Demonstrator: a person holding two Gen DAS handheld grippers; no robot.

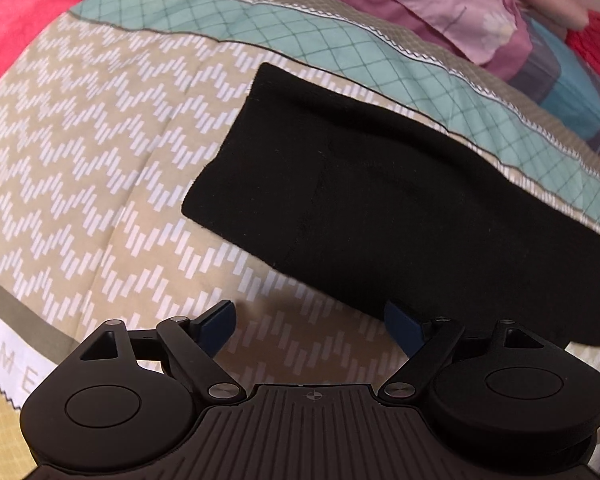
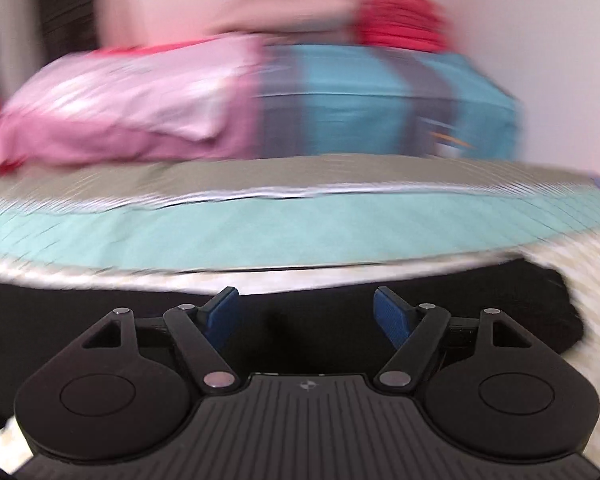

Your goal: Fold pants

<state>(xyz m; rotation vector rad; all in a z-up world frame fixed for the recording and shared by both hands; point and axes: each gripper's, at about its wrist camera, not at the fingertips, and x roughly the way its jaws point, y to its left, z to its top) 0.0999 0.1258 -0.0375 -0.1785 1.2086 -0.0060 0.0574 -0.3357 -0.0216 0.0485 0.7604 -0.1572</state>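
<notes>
I see the black, soft fabric pants (image 1: 380, 184) lying as a flattened oblong on the zigzag-patterned beige quilt (image 1: 100, 160), just beyond my left fingers (image 1: 308, 322). Both pairs, right (image 2: 304, 312) included, stand apart, empty. Probably further folds remain.

Beige quilt (image 1: 100, 152) with white zigzag dashes fills the left of the left wrist view, a teal grid-pattern band (image 1: 300, 36) running across its upper part. Upper left, a bright pink blanket (image 1: 24, 20). Top centre, a mauve pillow (image 1: 440, 4), and at the right edge a teal pillow (image 1: 572, 92) with a red knitted item (image 1: 598, 48) above it.
</notes>
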